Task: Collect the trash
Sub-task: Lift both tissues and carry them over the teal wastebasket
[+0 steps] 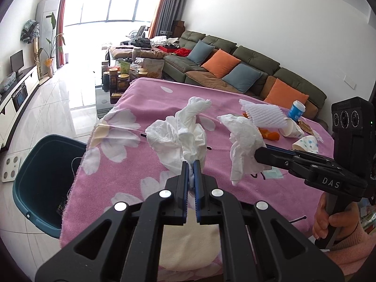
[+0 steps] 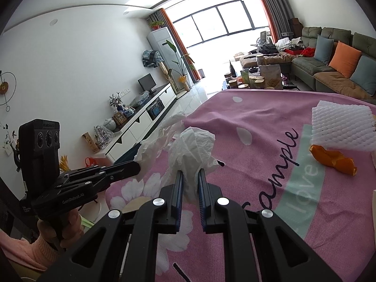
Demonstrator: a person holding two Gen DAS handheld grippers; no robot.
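Note:
My left gripper [image 1: 191, 164] is shut on a crumpled white tissue [image 1: 181, 131], held above the pink flowered tablecloth [image 1: 131, 164]. In the same view the right gripper [image 1: 257, 155] comes in from the right, shut on a second white tissue [image 1: 244, 141]. The right wrist view shows that second tissue [image 2: 192, 150] pinched between the right gripper [image 2: 190, 176] fingers, with the left gripper [image 2: 138, 165] and its tissue [image 2: 157, 141] to the left. A dark teal bin [image 1: 40, 185] stands on the floor off the table's left edge.
On the table lie a white foam fruit net [image 1: 265, 115], orange peel [image 2: 333, 158], crushed paper cups [image 1: 305, 142] and a blue cup [image 1: 297, 109]. A sofa with cushions [image 1: 235, 70], a cluttered coffee table [image 1: 127, 72] and a TV cabinet [image 2: 141, 119] surround it.

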